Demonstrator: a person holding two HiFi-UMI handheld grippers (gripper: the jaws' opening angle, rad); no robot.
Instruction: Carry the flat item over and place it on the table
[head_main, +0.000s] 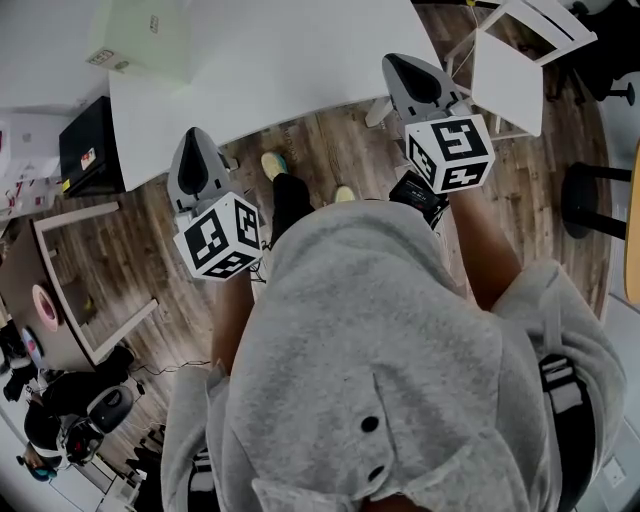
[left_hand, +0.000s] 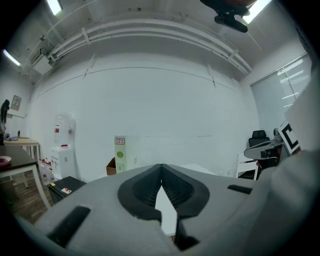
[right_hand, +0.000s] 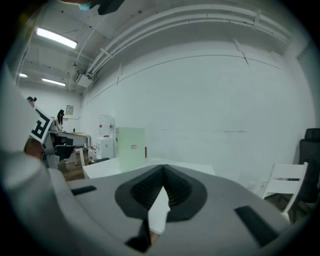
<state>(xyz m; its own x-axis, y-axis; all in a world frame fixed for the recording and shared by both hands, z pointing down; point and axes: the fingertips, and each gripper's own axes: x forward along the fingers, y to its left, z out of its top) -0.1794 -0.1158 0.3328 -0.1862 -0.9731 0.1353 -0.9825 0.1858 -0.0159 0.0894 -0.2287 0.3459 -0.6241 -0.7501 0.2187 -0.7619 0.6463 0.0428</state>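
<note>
A pale green flat box (head_main: 145, 35) stands upright at the far left of the white table (head_main: 300, 60). It shows beyond the jaws in the right gripper view (right_hand: 131, 147) and edge-on in the left gripper view (left_hand: 120, 155). My left gripper (head_main: 195, 138) hangs over the wooden floor just short of the table's near edge, shut with nothing between its jaws (left_hand: 161, 167). My right gripper (head_main: 400, 62) reaches over the table's right part, also shut and empty (right_hand: 163, 170). Neither gripper touches the box.
A black case (head_main: 90, 145) sits on the floor left of the table. A white chair (head_main: 520, 60) stands at the table's right end, with a dark stool (head_main: 590, 195) farther right. A wood-framed desk (head_main: 80, 290) is at the left, and a water dispenser (left_hand: 62, 150) by the wall.
</note>
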